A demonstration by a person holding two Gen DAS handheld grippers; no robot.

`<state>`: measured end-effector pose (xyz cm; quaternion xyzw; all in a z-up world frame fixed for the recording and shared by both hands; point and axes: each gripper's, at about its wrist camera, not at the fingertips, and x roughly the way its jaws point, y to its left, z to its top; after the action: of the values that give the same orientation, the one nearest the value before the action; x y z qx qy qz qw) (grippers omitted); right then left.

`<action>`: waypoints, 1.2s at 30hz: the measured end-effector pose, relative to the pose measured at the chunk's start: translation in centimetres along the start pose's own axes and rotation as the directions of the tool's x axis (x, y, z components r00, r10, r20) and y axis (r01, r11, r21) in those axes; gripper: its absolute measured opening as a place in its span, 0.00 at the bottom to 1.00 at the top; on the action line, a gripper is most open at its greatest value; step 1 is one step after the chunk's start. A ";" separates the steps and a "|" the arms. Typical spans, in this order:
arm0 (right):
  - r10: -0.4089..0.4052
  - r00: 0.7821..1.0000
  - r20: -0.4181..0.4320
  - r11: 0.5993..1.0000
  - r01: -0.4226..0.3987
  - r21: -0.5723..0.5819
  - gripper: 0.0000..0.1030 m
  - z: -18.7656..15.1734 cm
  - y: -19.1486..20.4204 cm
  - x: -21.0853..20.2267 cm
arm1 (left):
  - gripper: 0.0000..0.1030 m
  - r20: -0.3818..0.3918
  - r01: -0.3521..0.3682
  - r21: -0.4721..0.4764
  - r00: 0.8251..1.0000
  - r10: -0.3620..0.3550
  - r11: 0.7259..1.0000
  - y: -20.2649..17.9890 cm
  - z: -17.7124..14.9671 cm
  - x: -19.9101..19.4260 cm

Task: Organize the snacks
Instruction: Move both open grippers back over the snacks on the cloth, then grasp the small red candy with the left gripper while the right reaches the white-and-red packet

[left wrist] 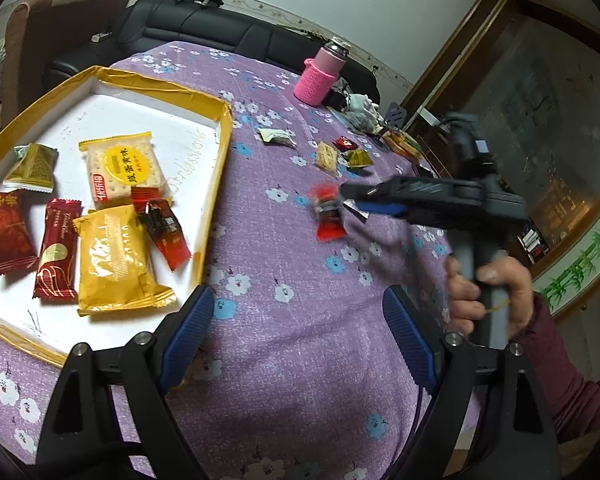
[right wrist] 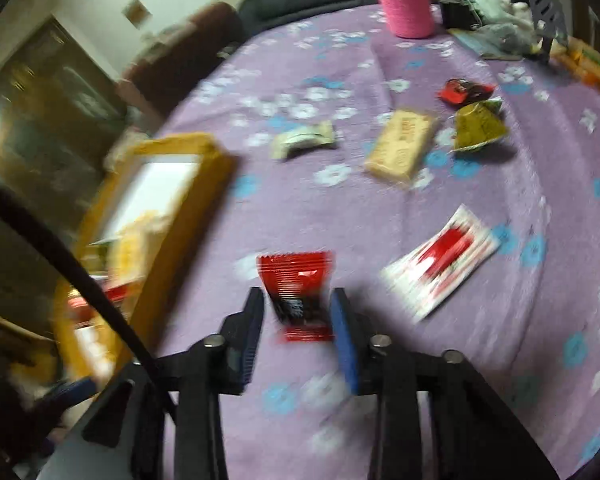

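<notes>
The right gripper (right wrist: pixel 298 312) has its fingers clenched on a red and black candy wrapper (right wrist: pixel 296 288), held above the purple flowered tabletop (right wrist: pixel 300 208) just right of the gold-rimmed tray (left wrist: pixel 220 152). The left gripper (left wrist: pixel 298 336) hangs with fingers spread wide and nothing between them, beside the tray's near corner. 6 wrapped snacks lie in the tray; several more, including a red and white packet (right wrist: pixel 440 264), stay scattered on the tabletop.

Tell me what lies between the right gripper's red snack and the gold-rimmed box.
Only bare purple floral tablecloth lies between the red snack in the right gripper and the gold-rimmed box; the left wrist view shows it best.
</notes>
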<state>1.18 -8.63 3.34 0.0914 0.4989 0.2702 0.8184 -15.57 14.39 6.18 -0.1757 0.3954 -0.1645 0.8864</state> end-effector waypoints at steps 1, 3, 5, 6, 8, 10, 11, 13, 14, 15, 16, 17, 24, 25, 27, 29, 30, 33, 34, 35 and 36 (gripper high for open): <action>-0.017 0.998 0.057 1.000 0.017 0.011 0.47 -0.1 -0.3 -1.5 | 0.84 -0.001 0.001 0.002 1.000 -0.001 1.000 -0.1 0.0 0.0; -0.105 0.986 0.132 0.994 0.102 0.025 0.52 -0.2 -0.8 -3.1 | 0.84 0.000 0.003 0.007 1.000 -0.003 1.000 -0.4 -0.1 -0.1; -0.173 0.975 0.142 0.984 0.165 0.068 0.52 -0.1 -2.5 -3.7 | 0.84 -0.005 0.006 0.011 1.000 -0.005 1.000 -0.7 -0.2 0.1; -0.178 0.976 0.125 0.981 0.165 0.107 0.52 -0.1 -3.5 -3.6 | 0.84 -0.008 0.008 0.012 1.000 -0.008 1.000 -0.8 -0.3 0.2; -0.170 0.981 0.097 0.973 0.152 0.172 0.52 0.1 -4.9 -2.8 | 0.84 -0.019 0.013 0.016 1.000 -0.012 1.000 -1.2 -0.5 0.5; -0.198 0.976 0.090 0.965 0.178 0.195 0.52 0.4 -5.3 -1.7 | 0.84 -0.027 0.008 0.028 1.000 -0.008 1.000 -1.7 -0.6 0.7; -0.214 0.973 0.088 0.960 0.194 0.200 0.52 0.6 -5.4 -1.2 | 0.84 -0.029 0.004 0.035 1.000 -0.003 0.999 -1.9 -0.7 0.7; -0.230 0.969 0.086 0.955 0.208 0.210 0.52 1.2 -5.2 -0.1 | 0.84 -0.033 -0.013 0.048 0.999 0.015 0.999 -2.3 -0.8 0.7; -0.229 0.970 0.086 0.955 0.207 0.212 0.53 1.8 -5.0 0.3 | 0.84 -0.036 -0.025 0.052 0.999 0.027 0.998 -2.4 -0.7 0.8; -0.231 0.969 0.084 0.955 0.210 0.208 0.53 2.0 -4.8 0.8 | 0.84 -0.038 -0.032 0.052 0.999 0.034 0.998 -2.4 -0.7 0.9; -0.239 0.968 0.080 0.955 0.219 0.200 0.53 2.1 -4.3 1.2 | 0.84 -0.041 -0.038 0.050 0.998 0.040 0.998 -2.4 -0.7 0.9; -0.247 0.966 0.079 0.954 0.229 0.194 0.54 2.1 -4.3 1.5 | 0.84 -0.045 -0.045 0.048 0.998 0.047 0.998 -2.4 -0.6 1.1; -0.379 0.917 0.122 0.923 0.366 0.117 0.18 2.1 -3.8 2.4 | 0.84 -0.071 -0.065 0.065 0.995 0.069 0.996 -3.2 0.4 2.9; -0.371 0.920 0.127 0.926 0.357 0.119 0.13 2.0 -4.2 2.2 | 0.83 -0.078 -0.068 0.070 0.994 0.073 0.995 -3.5 0.6 3.5; -0.356 0.924 0.139 0.933 0.341 0.117 0.11 1.6 -4.6 1.7 | 0.82 -0.086 -0.085 0.087 0.992 0.093 0.993 -4.0 1.0 4.3; -0.328 0.931 0.161 0.943 0.312 0.117 0.10 1.1 -5.0 1.2 | 0.68 -0.099 -0.102 0.122 0.988 0.115 0.987 -4.7 1.6 5.6; -0.310 0.935 0.172 0.949 0.293 0.121 0.09 1.0 -5.2 1.1 | 0.57 -0.109 -0.104 0.139 0.987 0.119 0.985 -5.1 1.8 6.2; -0.261 0.948 0.181 0.961 0.237 0.142 0.09 1.0 -5.7 0.9 | 0.41 -0.129 -0.122 0.188 0.981 0.147 0.975 -5.9 2.8 8.4; -0.245 0.952 0.183 0.965 0.220 0.144 0.08 1.0 -5.8 0.7 | 0.41 -0.134 -0.137 0.190 0.977 0.164 0.972 -5.8 3.2 9.4; -0.231 0.955 0.187 0.968 0.206 0.143 0.08 1.0 -5.8 0.5 | 0.41 -0.140 -0.146 0.183 0.975 0.172 0.972 -5.8 3.6 10.1; -0.216 0.958 0.188 0.971 0.191 0.142 0.07 1.0 -5.8 0.3 | 0.41 -0.142 -0.147 0.175 0.975 0.173 0.974 -5.7 3.9 10.7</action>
<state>4.15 -13.18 1.15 0.1165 0.4356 0.1426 0.8811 -6.66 5.44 4.27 -0.0566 0.4619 -0.1374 0.8744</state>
